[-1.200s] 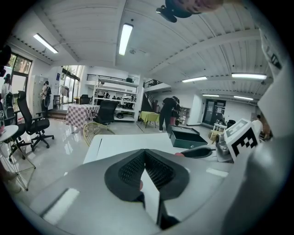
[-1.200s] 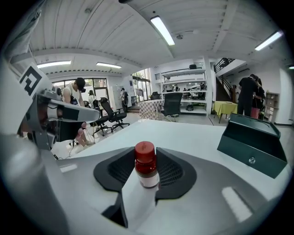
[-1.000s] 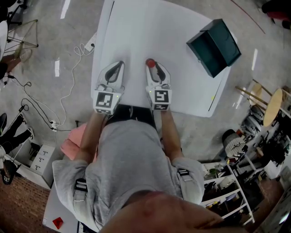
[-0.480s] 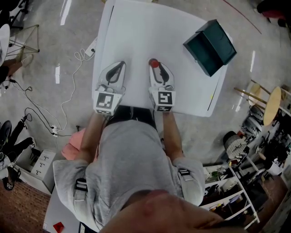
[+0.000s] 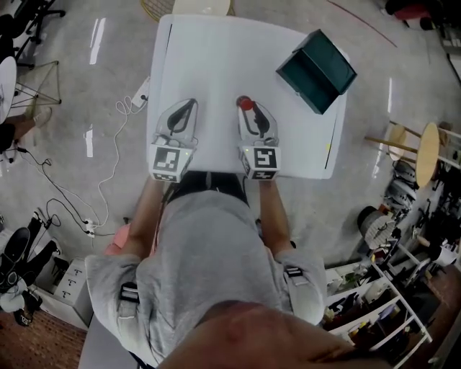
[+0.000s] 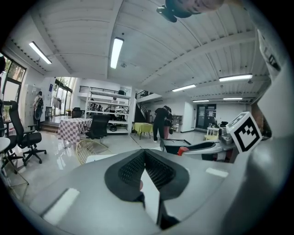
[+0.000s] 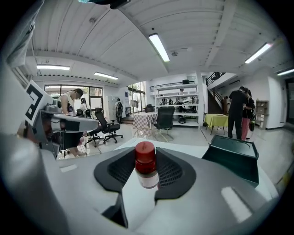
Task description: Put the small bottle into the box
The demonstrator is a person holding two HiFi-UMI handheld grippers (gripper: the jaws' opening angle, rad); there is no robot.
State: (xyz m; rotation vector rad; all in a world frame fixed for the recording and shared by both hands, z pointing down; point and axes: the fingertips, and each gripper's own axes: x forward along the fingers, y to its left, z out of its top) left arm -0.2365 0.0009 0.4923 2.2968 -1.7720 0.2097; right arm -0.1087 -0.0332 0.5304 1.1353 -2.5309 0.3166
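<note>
The small bottle (image 7: 145,161), red-capped with a pale label, stands upright between the pads of my right gripper (image 7: 147,178), which is shut on it. In the head view its red cap (image 5: 245,102) shows at the tip of the right gripper (image 5: 248,110), above the near middle of the white table (image 5: 216,58). The dark green box (image 5: 317,70) lies open at the table's far right corner, and it shows to the right beyond the bottle (image 7: 232,158). My left gripper (image 5: 189,103) hovers beside the right one, its jaws (image 6: 144,153) shut with nothing in them.
A wicker basket (image 5: 189,7) sits past the table's far edge. A cable and power strip (image 5: 137,85) lie on the floor to the left. A wooden stool (image 5: 425,151) and a cluttered shelf (image 5: 374,303) stand to the right. People stand far back in the room (image 7: 239,112).
Both grippers have risen a little above the table, the bottle going up with the right one. In the head view the box now lies further left and higher.
</note>
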